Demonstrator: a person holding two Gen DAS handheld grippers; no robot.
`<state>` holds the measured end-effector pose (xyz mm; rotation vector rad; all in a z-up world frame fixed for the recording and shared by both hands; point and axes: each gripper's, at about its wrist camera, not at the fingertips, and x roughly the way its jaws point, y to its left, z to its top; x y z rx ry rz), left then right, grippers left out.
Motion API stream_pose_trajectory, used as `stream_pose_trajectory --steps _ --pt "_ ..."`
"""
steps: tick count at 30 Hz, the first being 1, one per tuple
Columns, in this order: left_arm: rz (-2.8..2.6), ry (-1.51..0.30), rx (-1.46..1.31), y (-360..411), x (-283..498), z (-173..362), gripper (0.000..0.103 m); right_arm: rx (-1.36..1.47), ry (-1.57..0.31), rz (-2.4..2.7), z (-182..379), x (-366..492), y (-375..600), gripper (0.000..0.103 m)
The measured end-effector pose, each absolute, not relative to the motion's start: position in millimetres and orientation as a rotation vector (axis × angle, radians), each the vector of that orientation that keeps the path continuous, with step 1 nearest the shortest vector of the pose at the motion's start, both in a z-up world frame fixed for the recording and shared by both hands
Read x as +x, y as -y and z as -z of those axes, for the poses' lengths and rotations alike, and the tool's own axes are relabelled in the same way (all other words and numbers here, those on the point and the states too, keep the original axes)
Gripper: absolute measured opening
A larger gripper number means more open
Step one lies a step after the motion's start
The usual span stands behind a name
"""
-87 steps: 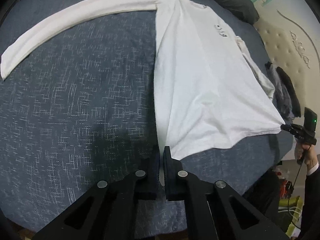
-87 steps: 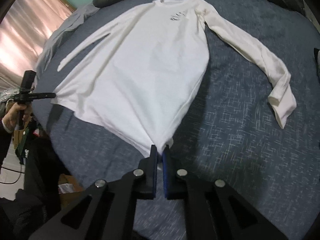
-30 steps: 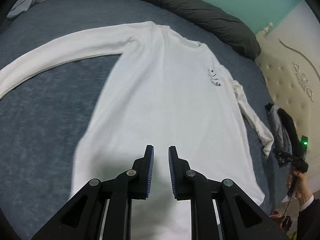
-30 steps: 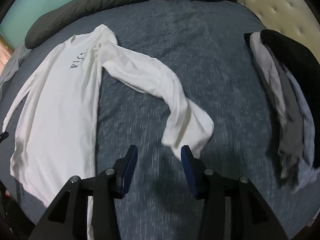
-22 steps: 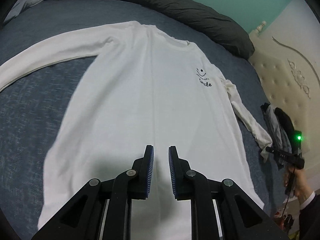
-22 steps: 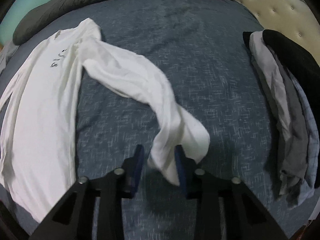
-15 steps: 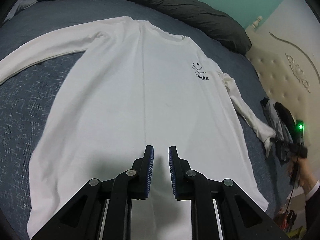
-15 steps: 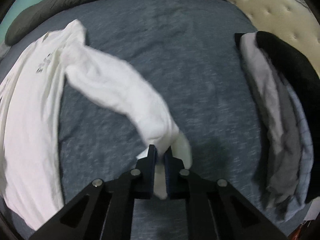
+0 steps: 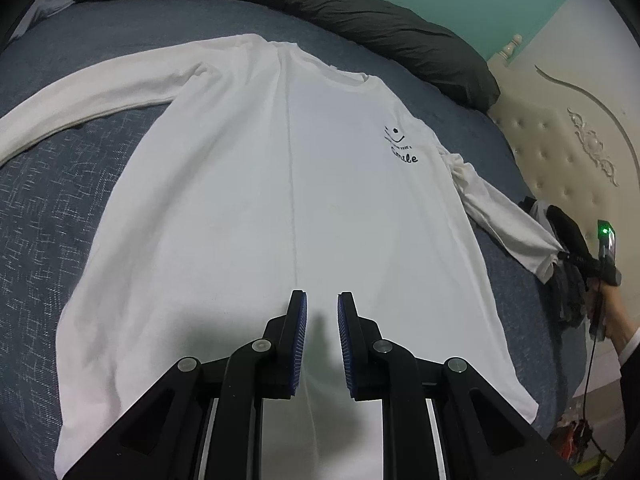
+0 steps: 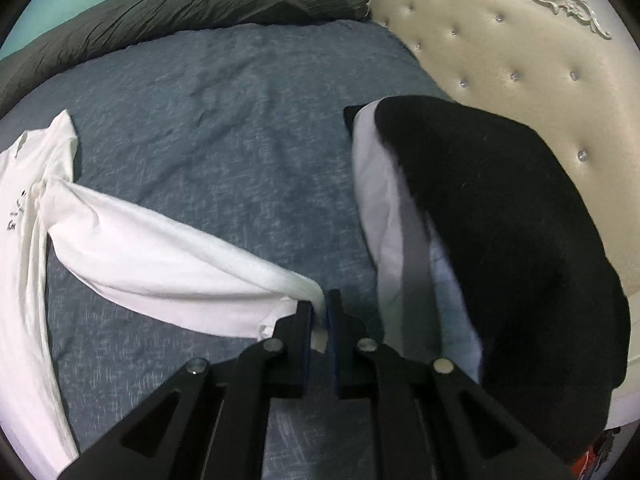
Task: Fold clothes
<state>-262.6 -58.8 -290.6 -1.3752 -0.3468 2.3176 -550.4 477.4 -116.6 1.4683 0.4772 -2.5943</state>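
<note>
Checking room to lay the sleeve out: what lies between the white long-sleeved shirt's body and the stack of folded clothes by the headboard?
Right wrist view: bare blue-grey bedspread, crossed only by the shirt's sleeve, pinched in the right gripper beside the stack.

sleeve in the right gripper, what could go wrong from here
1. The right gripper pinches only the cuff edge of the sleeve; a tug could slip it free.
2. The stack of folded clothes lies close beside it; a swing that way might knock it.
3. The left gripper holds nothing, so the shirt may drag.
</note>
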Motion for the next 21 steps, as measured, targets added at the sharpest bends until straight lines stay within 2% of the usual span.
stream_pose_trajectory --steps 6,13,17,21 --pt "-2.317 0.34 -1.384 58.3 -264.8 293.7 0.018 1.431 -0.483 2.632 96.9 -571.6 -477.1 0.007" --pt "-2.319 0.346 -1.386 60.5 -265.4 295.9 0.018 1.244 -0.481 2.787 51.4 -578.9 -477.2 0.006" --pt "-2.319 0.346 -1.379 60.1 -264.5 293.9 0.018 1.152 -0.539 2.75 45.2 -561.9 -465.8 0.006" --pt "-2.318 0.346 -1.376 60.3 -264.1 292.9 0.018 1.194 -0.576 2.639 74.9 -545.5 -453.4 0.006"
